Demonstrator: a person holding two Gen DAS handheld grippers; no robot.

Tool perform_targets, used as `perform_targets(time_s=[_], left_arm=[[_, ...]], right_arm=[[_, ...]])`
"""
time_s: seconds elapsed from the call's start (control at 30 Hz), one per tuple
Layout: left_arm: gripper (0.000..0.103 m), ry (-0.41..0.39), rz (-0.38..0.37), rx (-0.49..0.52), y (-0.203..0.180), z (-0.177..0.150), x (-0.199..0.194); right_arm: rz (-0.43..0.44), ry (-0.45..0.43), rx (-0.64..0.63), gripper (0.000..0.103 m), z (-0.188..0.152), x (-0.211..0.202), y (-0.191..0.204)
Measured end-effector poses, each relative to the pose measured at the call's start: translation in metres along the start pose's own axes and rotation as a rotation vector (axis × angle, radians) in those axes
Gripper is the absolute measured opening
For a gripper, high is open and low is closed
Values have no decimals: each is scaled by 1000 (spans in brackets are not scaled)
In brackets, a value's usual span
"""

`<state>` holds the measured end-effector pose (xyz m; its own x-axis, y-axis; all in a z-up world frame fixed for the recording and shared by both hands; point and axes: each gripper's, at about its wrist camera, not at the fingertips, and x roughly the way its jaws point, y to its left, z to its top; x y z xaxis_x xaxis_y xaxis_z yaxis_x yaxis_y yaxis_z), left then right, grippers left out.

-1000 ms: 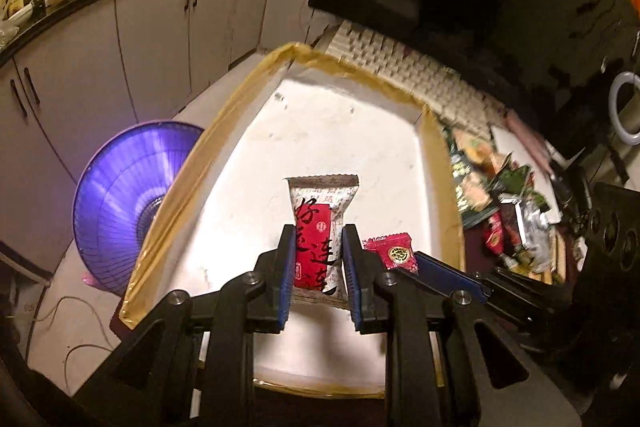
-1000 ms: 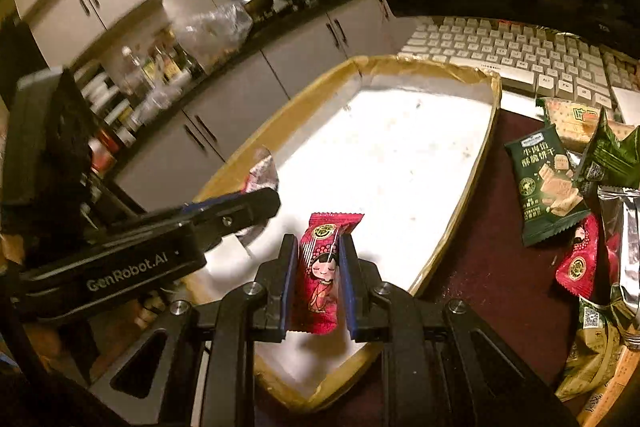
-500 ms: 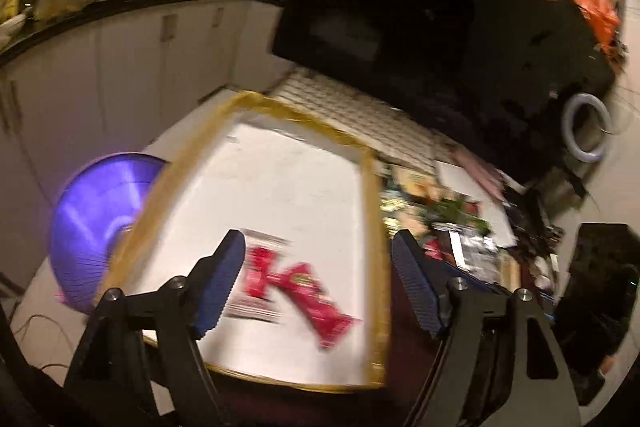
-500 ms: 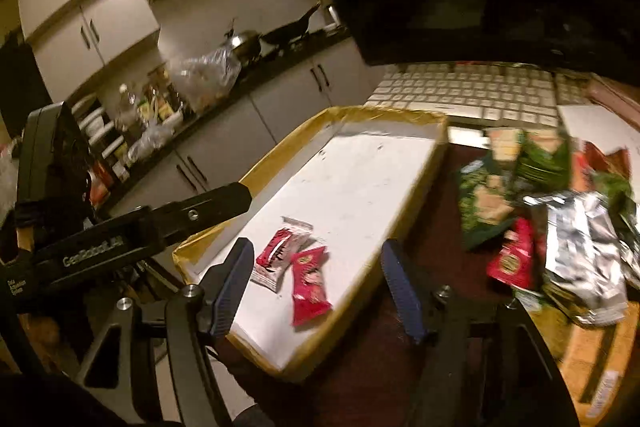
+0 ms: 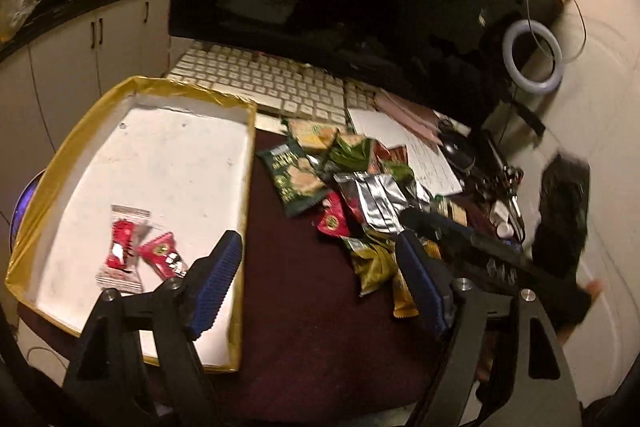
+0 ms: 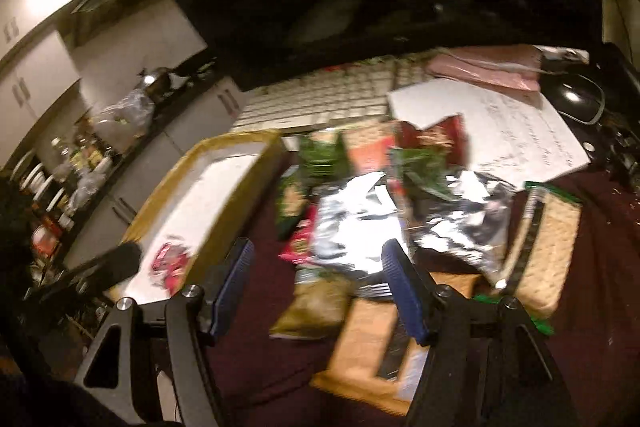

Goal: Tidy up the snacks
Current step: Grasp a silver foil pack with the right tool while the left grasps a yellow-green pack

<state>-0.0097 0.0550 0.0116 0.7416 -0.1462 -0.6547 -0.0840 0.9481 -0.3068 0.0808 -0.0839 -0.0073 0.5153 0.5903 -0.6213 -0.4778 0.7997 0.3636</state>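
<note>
both tools emptied; snacks (image 5: 138, 253) now in tray (image 5: 76, 155)

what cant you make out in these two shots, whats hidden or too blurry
- Right wrist view: motion blur smears the snack pile; no print on any packet is readable.
- Right wrist view: the red packets in the tray are a smudge; their number is unclear.
- Left wrist view: the left gripper covers the tray's near corner.
- Left wrist view: packets low in the pile are buried under the silver packet.
</note>
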Motion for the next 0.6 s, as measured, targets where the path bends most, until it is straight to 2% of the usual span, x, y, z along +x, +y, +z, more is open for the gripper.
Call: perform_targets(time_s=[0.1, 0.27, 0.3, 0.33, 0.37, 0.4, 0.43, 0.47, 0.5, 0.6], left_arm=[[79, 16, 16, 14, -6, -1, 6], [79, 45, 26, 21, -11, -3, 15], [79, 52, 25, 24, -13, -4, 17], [79, 57, 24, 25, -14, -5, 19], [79, 66, 23, 29, -17, -6, 22], [79, 72, 18, 33, -19, -6, 24], [79, 79, 11, 39, -21, -7, 26], [79, 90, 1, 47, -24, -8, 30], [79, 99, -11, 52, -27, -9, 33], [79, 151, -52, 69, -37, -12, 51]], right_arm=[[-7, 28, 4, 66, 7, 10, -5], [-34, 134, -4, 65, 8, 43, -8], [-46, 149, 5, 60, 4, 46, -10], [-22, 156, 20, 55, 1, 46, -12], [-9, 141, 32, 54, -1, 42, -15], [0, 132, 40, 45, -1, 38, -17], [26, 115, 54, 40, -3, 30, -20], [47, 87, 62, 25, -4, 21, -23], [59, 62, 65, 19, -5, 15, -26], [73, -20, 75, 19, -8, -8, -32]])
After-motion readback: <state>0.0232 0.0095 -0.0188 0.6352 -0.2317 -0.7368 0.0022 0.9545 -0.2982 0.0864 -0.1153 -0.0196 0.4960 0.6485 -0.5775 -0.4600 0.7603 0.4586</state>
